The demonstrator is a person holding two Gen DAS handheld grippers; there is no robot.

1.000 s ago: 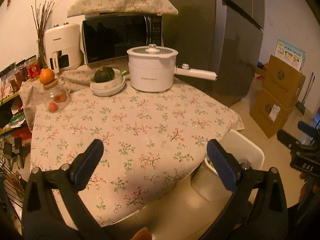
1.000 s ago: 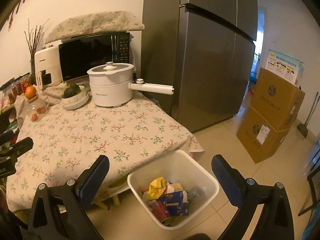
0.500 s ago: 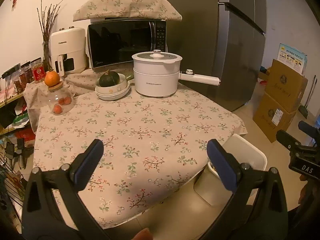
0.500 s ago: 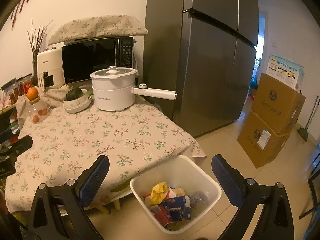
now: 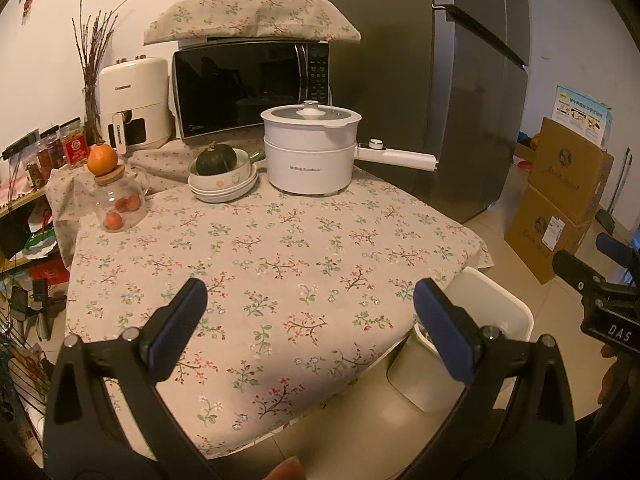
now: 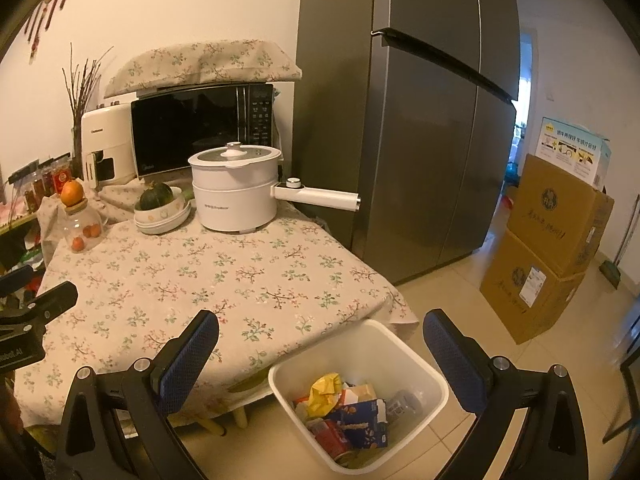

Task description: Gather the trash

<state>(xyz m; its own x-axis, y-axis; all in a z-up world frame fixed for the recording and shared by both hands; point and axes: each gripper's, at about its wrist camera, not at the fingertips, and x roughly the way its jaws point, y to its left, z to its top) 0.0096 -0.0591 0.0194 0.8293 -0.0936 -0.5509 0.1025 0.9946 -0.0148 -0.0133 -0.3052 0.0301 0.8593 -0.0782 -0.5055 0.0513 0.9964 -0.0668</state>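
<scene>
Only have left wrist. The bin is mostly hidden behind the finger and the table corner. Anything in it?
Observer: Yes. Right wrist view looks into the white bin: a yellow wrapper, a blue carton and a red can, among other scraps.
Operator: Right gripper carrying anything?
Observer: No. The right gripper is open and empty, with the bin's opening showing between its fingers.
Operator: What's beside the bin under the cloth?
Observer: A pale table leg stands just left of it on the tile floor.
</scene>
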